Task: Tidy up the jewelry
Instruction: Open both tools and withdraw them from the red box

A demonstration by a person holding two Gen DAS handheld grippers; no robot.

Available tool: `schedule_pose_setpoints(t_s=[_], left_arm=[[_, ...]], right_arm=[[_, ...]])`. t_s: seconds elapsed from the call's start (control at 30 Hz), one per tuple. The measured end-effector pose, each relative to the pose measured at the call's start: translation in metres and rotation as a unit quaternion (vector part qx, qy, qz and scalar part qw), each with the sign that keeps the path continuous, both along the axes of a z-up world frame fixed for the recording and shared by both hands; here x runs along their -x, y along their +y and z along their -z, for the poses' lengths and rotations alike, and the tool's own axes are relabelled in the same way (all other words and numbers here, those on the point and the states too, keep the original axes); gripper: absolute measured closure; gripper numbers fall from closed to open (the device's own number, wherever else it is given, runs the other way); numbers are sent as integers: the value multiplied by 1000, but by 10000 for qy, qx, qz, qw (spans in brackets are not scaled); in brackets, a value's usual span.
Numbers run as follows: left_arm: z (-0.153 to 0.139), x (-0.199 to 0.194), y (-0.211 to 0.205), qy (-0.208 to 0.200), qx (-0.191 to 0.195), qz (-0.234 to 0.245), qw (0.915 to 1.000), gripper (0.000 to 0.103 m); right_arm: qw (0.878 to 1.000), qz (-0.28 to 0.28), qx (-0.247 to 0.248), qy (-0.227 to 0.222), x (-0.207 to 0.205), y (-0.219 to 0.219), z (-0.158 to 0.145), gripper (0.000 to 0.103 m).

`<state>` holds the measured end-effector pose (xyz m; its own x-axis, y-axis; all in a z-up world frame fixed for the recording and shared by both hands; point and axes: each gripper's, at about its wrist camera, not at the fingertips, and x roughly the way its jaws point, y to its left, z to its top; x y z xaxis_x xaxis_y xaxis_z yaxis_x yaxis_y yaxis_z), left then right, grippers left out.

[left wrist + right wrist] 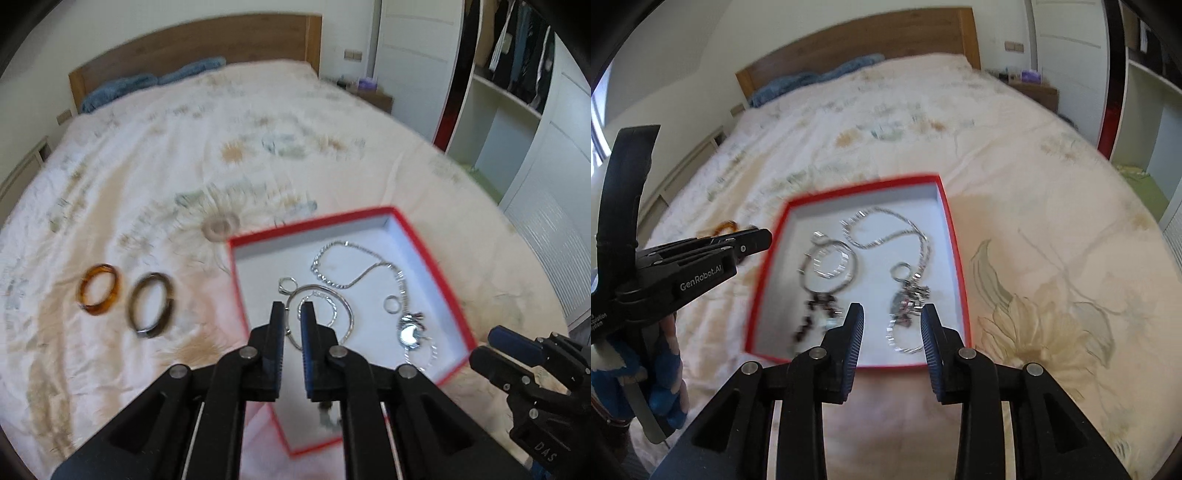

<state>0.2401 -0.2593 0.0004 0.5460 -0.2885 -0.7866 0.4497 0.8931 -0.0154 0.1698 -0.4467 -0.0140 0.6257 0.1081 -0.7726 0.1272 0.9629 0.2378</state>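
Mostly the jewelry was already in the red box (pixel 436 266), which lay on the bed (pixel 155 147) so nothing could roll away. Silver chains (pixel 343 266) and a big silver bangle (pixel 347 314) sat inside. Two brown bangles (pixel 99 290) still waited outside, at nine o'clock from the box. My left gripper (pixel 291 314) hung over the box, nearly closed and holding nothing. My right gripper (pixel 892 317) was partly open and empty, at the box's six o'clock edge.
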Motion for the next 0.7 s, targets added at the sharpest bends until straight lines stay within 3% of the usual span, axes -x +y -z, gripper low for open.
schedule_pose_setpoints(t_s=[0.23,0.43,0.5,0.57,0.7], left_arm=[[-59,73,50,-464,-67,-273,9985,94],[-85,139,91,-872,-96,-422,9952,92],[-92,159,105,-998,-81,-481,9938,85],[-99,180,122,-1122,-2,-572,9920,71],[-109,209,145,-1379,65,-670,9882,69]], right_arm=[[9983,-36,-3,-577,59,38,-67,64],[9953,-149,57,-956,108,77,-108,59],[9938,-223,91,-1085,122,92,-119,59],[9922,-287,141,-1204,137,105,-129,58],[9895,-353,171,-1390,161,126,-142,57]])
